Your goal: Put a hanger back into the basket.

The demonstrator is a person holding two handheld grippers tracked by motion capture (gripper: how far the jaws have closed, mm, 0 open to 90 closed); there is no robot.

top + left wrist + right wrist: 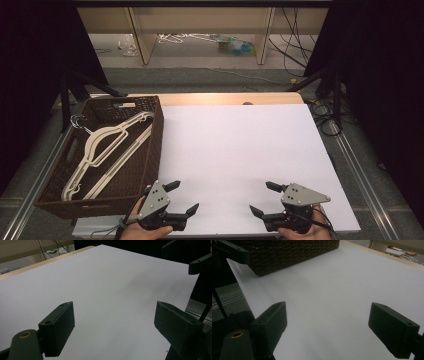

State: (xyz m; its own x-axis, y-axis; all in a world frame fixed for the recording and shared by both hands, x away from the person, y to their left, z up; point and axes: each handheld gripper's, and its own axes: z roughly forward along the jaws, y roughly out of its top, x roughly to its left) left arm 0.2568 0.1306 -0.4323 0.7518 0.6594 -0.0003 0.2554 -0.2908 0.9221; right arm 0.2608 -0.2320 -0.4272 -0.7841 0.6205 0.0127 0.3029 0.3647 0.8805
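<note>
So the hangers (107,150) are all piled in the brown wicker basket (150,150), which sits forward and off to the left of the left tongs (181,197). Their long axis runs on a diagonal: hooks at the far left corner of the basket, the arms sloping back toward the near end. Looks like several cream ones nested together, so I can't really tell how many there are or where one ends and the next begins.

The left tongs are the closer pair by far, practically just beside the basket's near right corner. The right tongs (261,198) are well apart from it, across a bare stretch of white tabletop (240,145). Both pairs have their jaws wide apart with nothing in them, hovering low over the near edge.

My guess is the left one goes in, reaching forward and left over the rim. The basket wall hides the lower ends of the hangers, and in the right gripper view you just get the woven side (294,252), no hangers at all.
</note>
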